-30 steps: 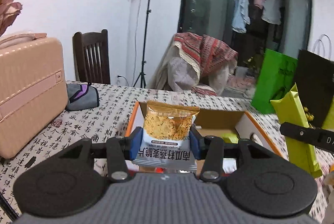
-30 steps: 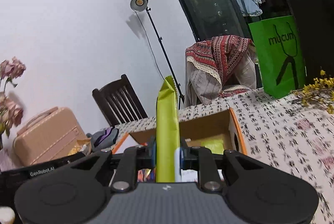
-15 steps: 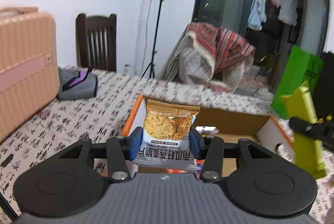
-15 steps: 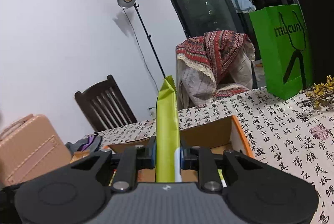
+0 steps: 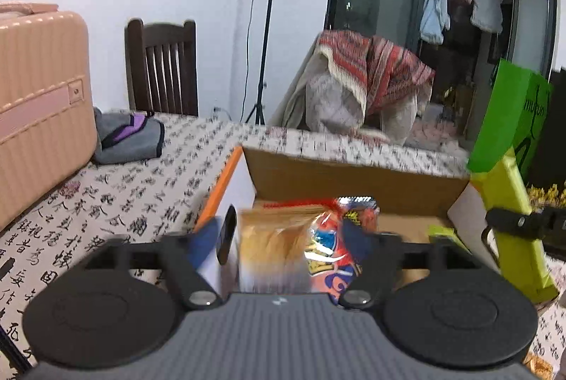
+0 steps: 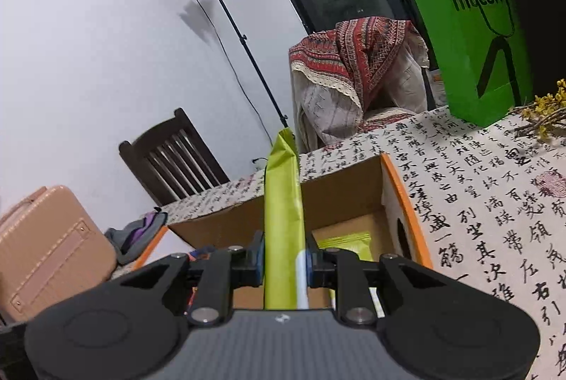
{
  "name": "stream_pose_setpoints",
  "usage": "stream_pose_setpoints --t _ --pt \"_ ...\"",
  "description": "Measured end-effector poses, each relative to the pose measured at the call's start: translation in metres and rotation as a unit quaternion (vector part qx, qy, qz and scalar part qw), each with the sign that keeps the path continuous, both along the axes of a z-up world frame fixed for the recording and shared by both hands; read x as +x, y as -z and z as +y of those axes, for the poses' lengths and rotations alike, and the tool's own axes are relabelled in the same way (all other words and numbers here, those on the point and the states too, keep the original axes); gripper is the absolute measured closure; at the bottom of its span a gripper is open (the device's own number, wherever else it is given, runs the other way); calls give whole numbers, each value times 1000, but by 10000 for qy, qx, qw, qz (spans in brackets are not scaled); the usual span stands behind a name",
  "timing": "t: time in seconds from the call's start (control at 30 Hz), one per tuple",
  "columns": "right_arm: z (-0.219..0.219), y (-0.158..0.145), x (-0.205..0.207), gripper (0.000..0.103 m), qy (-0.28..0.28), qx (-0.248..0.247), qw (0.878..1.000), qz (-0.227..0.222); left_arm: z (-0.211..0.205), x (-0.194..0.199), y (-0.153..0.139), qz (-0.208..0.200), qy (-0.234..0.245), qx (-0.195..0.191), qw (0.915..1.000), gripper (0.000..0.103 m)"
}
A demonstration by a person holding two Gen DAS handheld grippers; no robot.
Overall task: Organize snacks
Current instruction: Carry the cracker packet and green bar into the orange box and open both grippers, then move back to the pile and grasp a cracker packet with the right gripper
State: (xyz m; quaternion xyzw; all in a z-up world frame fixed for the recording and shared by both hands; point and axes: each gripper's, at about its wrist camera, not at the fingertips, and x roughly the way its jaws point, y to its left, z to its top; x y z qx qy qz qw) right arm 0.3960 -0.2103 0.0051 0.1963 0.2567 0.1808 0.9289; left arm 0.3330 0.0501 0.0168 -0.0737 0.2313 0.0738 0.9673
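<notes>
Over the open cardboard box [image 5: 353, 182] on the patterned surface [image 5: 116, 203], my left gripper [image 5: 286, 238] has just spread its fingers wide; the cracker packet [image 5: 272, 249] is a blur between them, untouched. My right gripper [image 6: 284, 259] pinches the upright green packet [image 6: 283, 203] above the box.

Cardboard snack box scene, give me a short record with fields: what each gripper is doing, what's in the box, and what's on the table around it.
left gripper: jaws have just been opening; blurred orange cracker packet loose between them, over the box
right gripper: shut on tall lime-green packet, held upright
container: open cardboard box with orange rim
box contents: red-and-blue snack packet, flat green packet
table: calligraphy-print tablecloth
nearby: pink suitcase, green paper bag
</notes>
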Motion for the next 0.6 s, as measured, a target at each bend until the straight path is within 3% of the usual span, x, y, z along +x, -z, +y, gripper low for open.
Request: stream_pose_setpoints --t 0.03,0.07,0.13,0.17,0.27,0.33,0.6 --pt "0 0 0 74 20 -17 10000 11 0 -3 -2 -99 -7 -10 9999 2" --pt "0 0 -1 66 33 -56 10000 18 1 -6 -4 -173 -8 -39 9998 0" --pt "0 0 -4 21 -15 -97 10000 10 1 -9 -8 -212 32 -79 9997 0" --pt "0 0 -6 14 -15 -111 9999 -3 2 -10 -8 -215 59 -132 9997 0" --pt "3 -5 -12 10 -23 -272 9996 -95 3 -10 -8 -157 27 -191 9997 0" --pt "2 -8 -17 1 25 -328 9993 -149 3 -11 -7 -150 -10 -192 9997 0" --pt "-3 -18 -28 0 96 -256 9994 -222 10 -15 -2 -56 -31 -323 9995 0"
